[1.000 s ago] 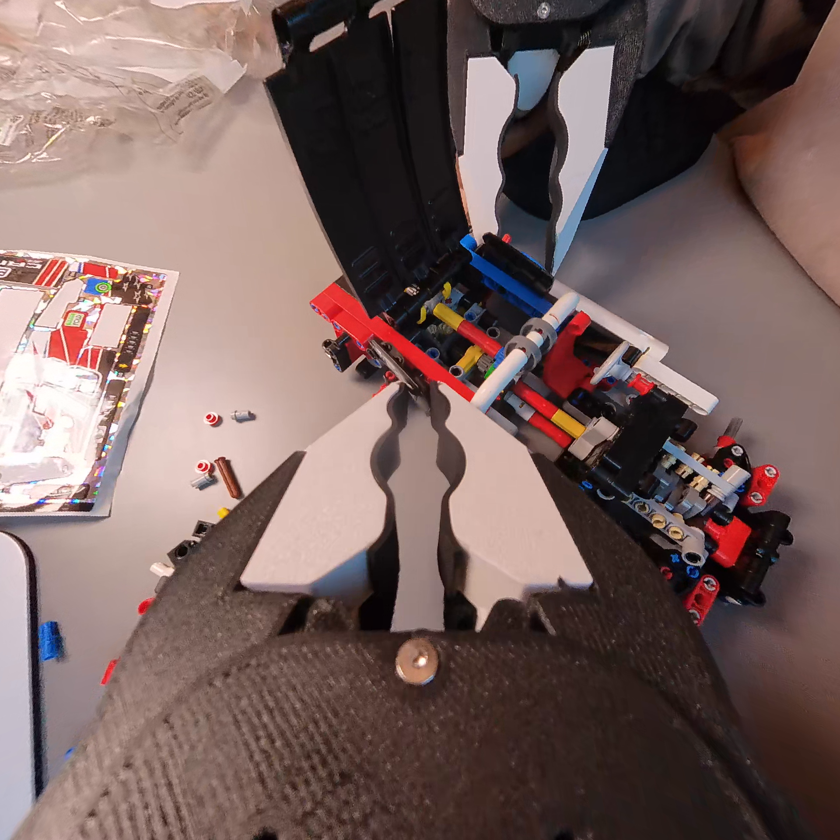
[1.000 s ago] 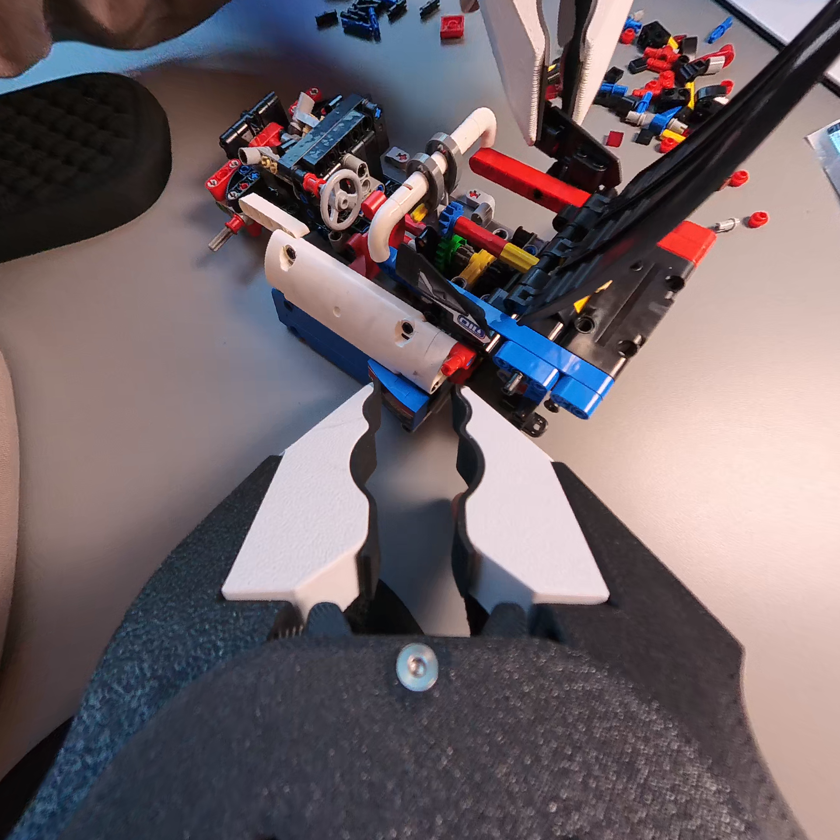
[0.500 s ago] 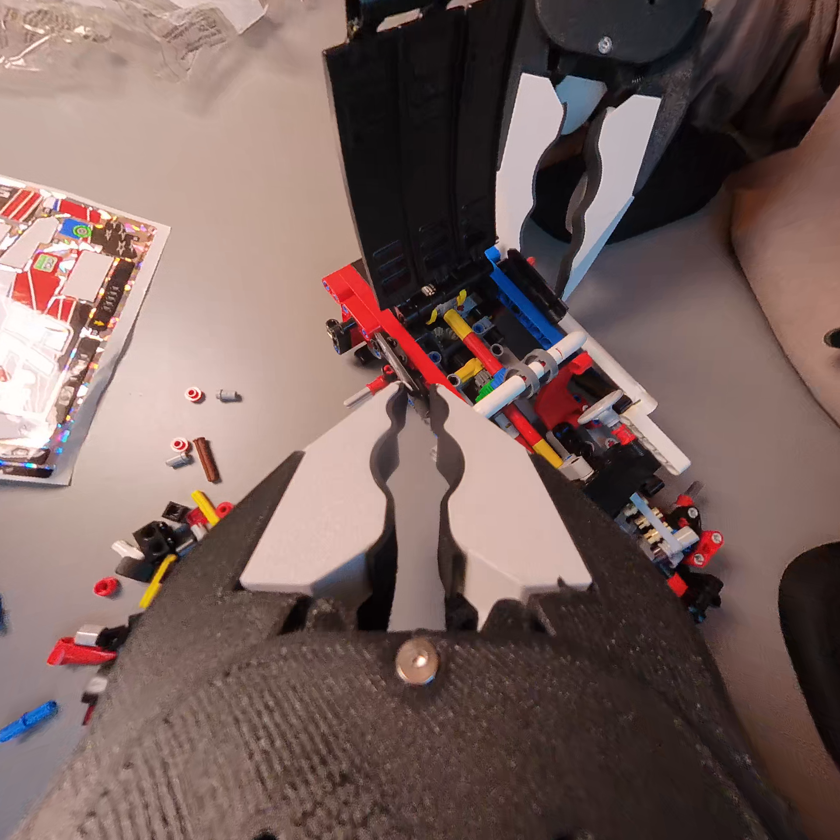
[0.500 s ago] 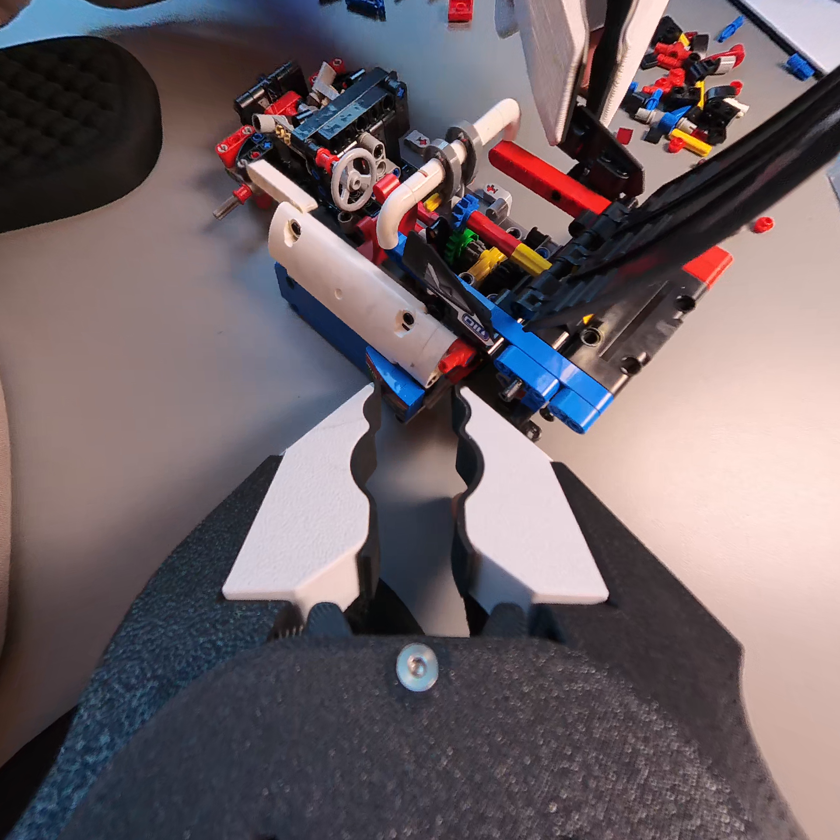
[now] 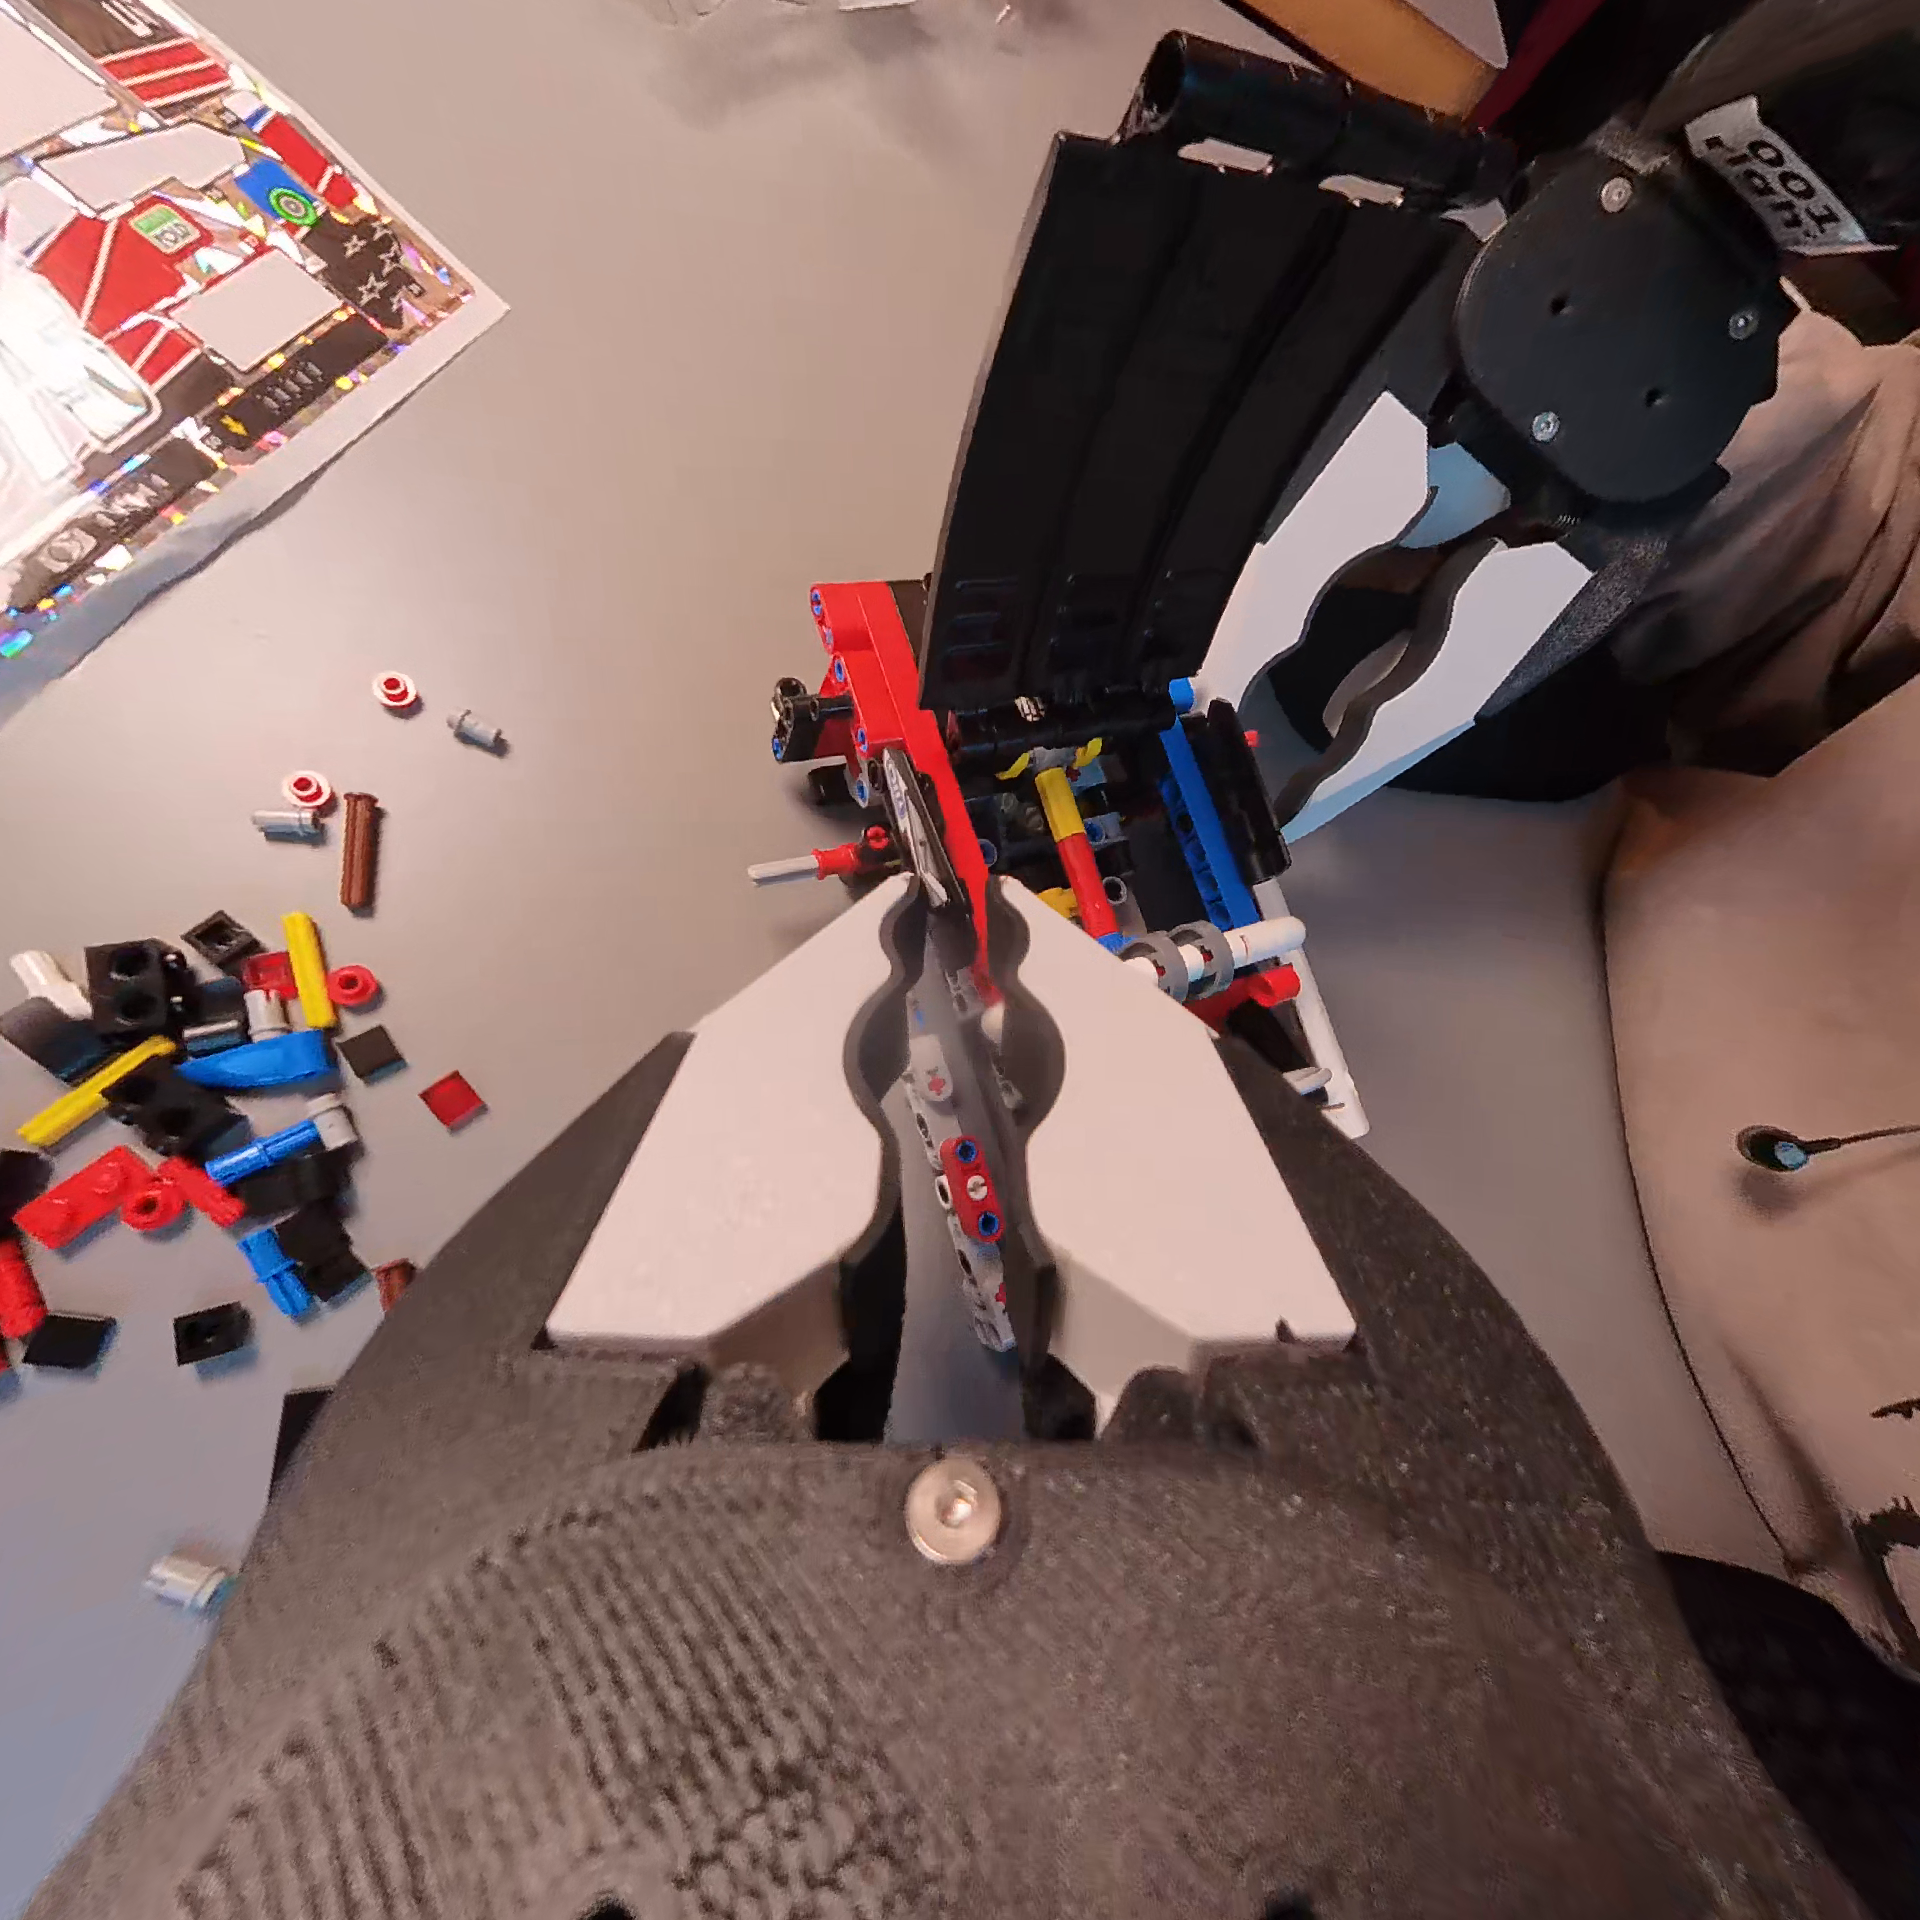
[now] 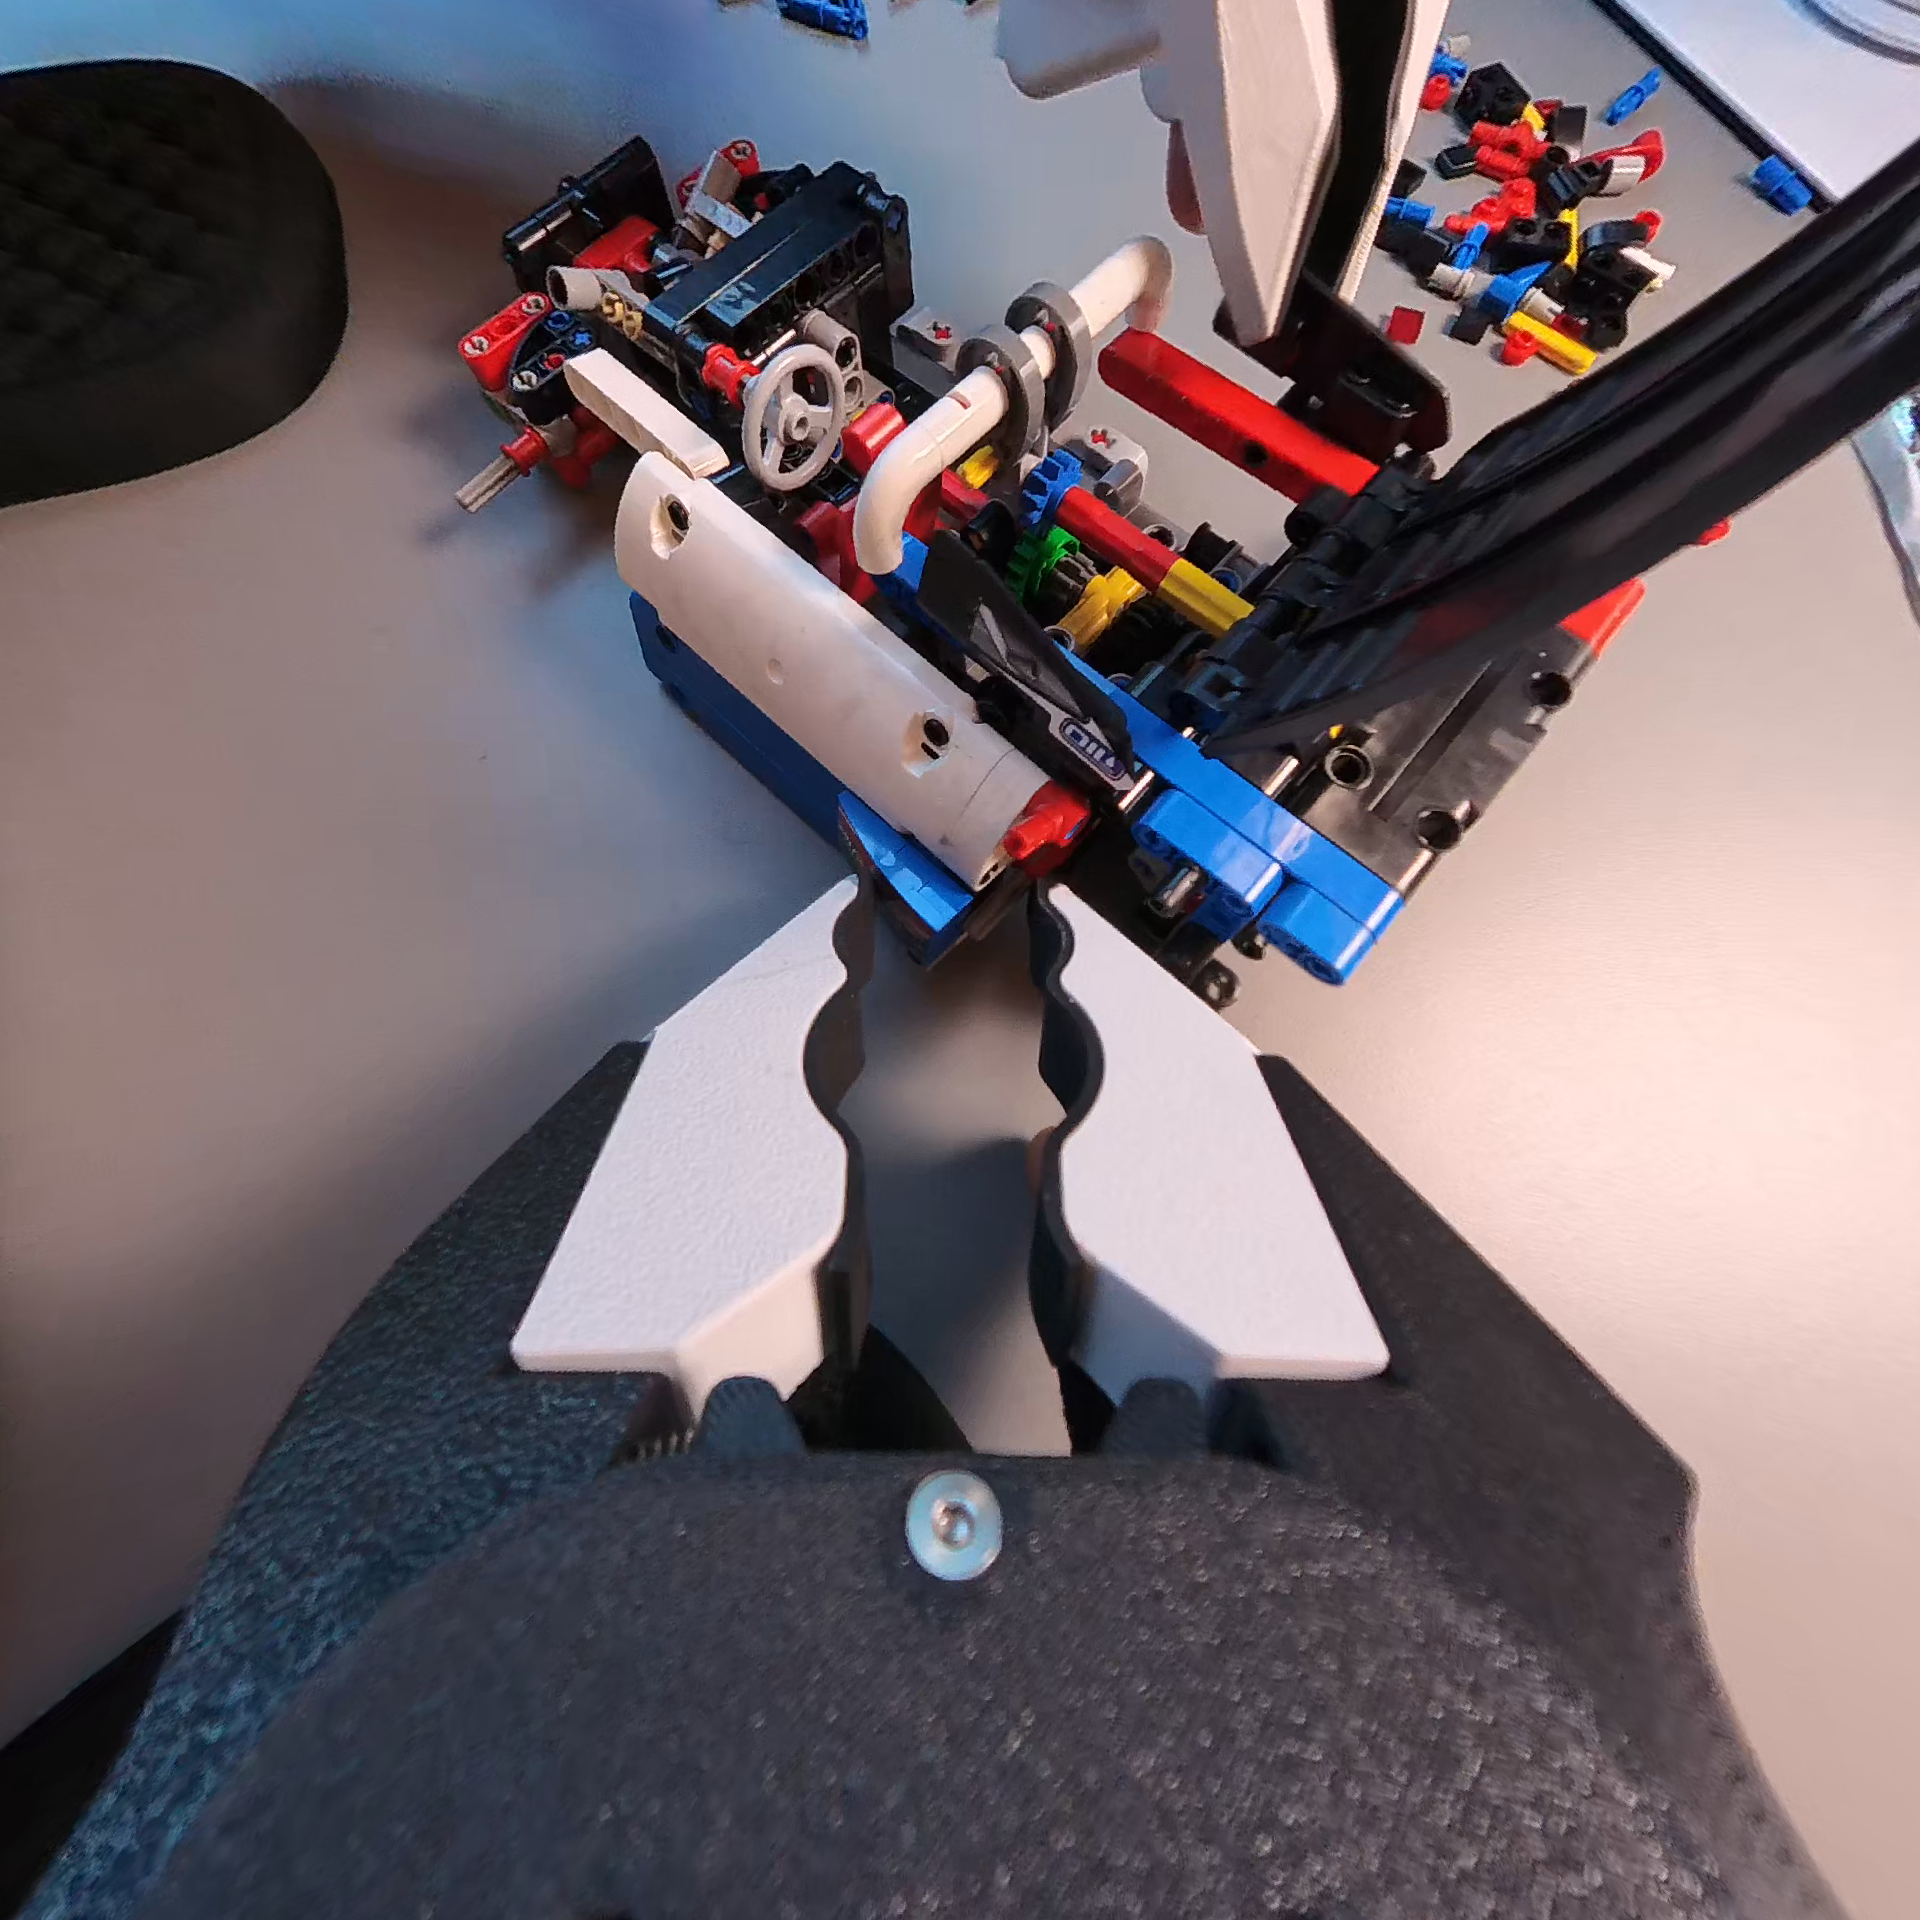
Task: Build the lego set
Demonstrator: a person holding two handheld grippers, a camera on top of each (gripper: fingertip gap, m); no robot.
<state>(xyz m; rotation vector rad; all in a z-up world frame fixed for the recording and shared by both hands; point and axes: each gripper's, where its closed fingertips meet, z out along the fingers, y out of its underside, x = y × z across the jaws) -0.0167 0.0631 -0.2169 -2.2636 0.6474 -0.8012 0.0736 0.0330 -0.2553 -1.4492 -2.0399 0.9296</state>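
Note:
The half-built lego car [image 6: 831, 665] has a white and blue side, a red side beam [image 5: 894, 727] and a raised black panel [image 5: 1132, 436]. It sits on the grey table. My left gripper [image 5: 951, 896] is shut on the red side of the car, which runs deep between its fingers. My right gripper [image 6: 951, 904] is shut on the car's blue rear corner [image 6: 914, 883]. In the left wrist view the right gripper [image 5: 1382, 665] shows behind the black panel. In the right wrist view the left gripper [image 6: 1340, 312] comes down onto the red beam [image 6: 1216, 416].
Loose small pieces [image 5: 187, 1091] lie left of the left gripper and show in the right wrist view [image 6: 1527, 260]. A sticker sheet [image 5: 187, 281] lies at the far left. A black pad [image 6: 135, 281] lies beyond the car. A beige sleeve [image 5: 1766, 1039] is on the right. There is about 11 centimeters between the tips of the two grippers.
The left gripper has swung round and slid further along the car's red side. The car has turned a little on the table. The right gripper has kept its hold on the blue corner.

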